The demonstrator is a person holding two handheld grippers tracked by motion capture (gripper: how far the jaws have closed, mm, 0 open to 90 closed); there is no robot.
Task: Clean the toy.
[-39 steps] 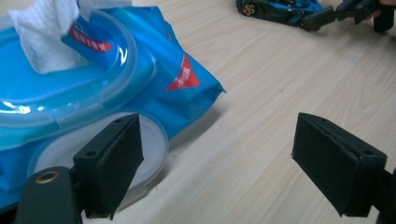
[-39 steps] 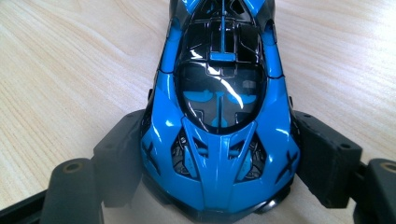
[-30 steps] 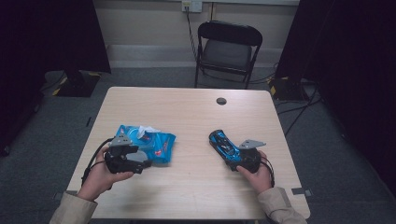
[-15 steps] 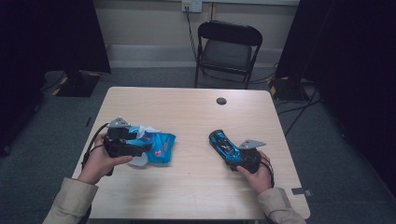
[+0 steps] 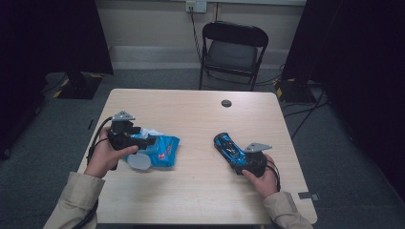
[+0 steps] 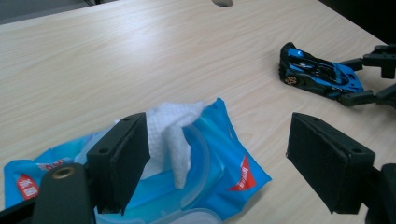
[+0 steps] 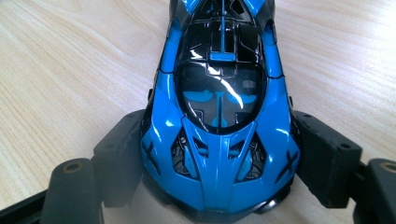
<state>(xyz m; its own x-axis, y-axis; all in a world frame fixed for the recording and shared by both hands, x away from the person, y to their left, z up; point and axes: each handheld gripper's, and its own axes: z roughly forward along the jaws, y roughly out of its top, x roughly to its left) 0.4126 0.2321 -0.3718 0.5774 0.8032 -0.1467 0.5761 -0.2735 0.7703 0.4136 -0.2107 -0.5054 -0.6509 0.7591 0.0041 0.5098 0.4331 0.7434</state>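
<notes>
Toy car [image 7: 219, 107], at 3 o'clock on the table [image 5: 200, 191], is clamped by the right gripper [image 7: 219, 158]. Wet-wipe pack [image 6: 210, 172] lies at 9 o'clock, lid open, one wipe [image 6: 170, 133] raised; left gripper [image 6: 217, 158], jaws just closing, grips nothing. Wiping is judged not begun.

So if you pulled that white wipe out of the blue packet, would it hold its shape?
Probably not: the wipe already droops in soft folds, so it looks floppy and light. The packet is crinkled and thin, so it may lift along.

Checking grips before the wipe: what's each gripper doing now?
Left gripper: open, closing slightly, holding nothing, above the wet-wipe pack.
Right gripper: shut on the blue toy car.
</notes>
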